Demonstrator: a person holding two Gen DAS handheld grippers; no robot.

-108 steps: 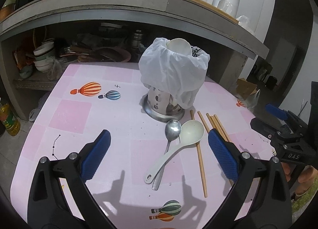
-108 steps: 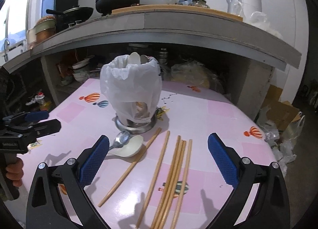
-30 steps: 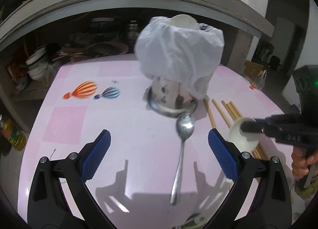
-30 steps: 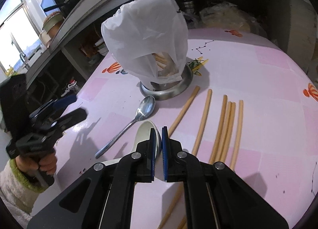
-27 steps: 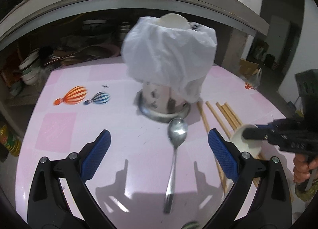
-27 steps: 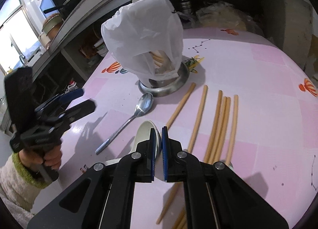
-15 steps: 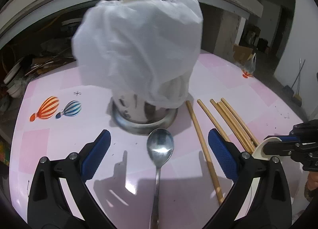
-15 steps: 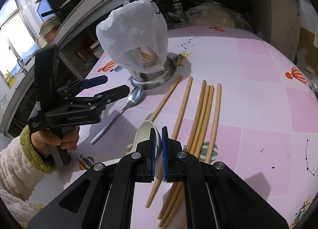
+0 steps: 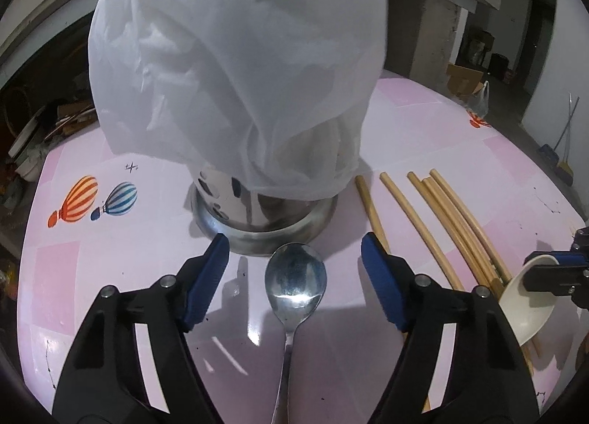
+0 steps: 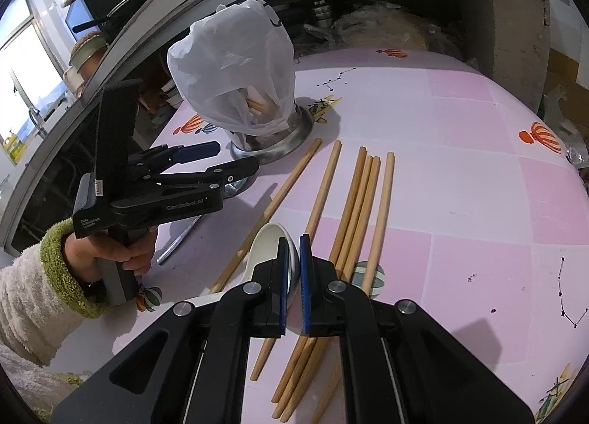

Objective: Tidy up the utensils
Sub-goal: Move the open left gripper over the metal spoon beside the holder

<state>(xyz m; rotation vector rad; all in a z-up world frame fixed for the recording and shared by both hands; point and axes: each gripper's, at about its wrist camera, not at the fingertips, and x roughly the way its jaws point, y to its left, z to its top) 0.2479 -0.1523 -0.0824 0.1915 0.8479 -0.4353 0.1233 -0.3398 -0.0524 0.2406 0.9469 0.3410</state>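
Observation:
A metal spoon (image 9: 295, 278) lies on the pink table, bowl toward the steel utensil holder (image 9: 257, 218), which a white plastic bag (image 9: 235, 67) covers. My left gripper (image 9: 294, 262) straddles the spoon's bowl, its jaws closing, pads not touching it. In the right wrist view the left gripper (image 10: 221, 161) hovers by the holder (image 10: 272, 144) over the spoon's handle (image 10: 180, 240). My right gripper (image 10: 293, 254) is shut on the rim of a white ladle spoon (image 10: 267, 245), also seen at the right edge as ladle spoon (image 9: 528, 304). Several wooden chopsticks (image 10: 362, 199) lie on the table.
A concrete counter with pots and shelves of dishes stands behind the table (image 10: 460, 129). A sleeved hand (image 10: 110, 251) holds the left gripper's handle. Cardboard boxes and bags (image 9: 465, 80) sit on the floor beyond the table's right edge.
My left gripper moved in and down toward the holder, now straddling the metal spoon's bowl with its jaws narrower. The right gripper keeps the ladle spoon and drifted slightly.

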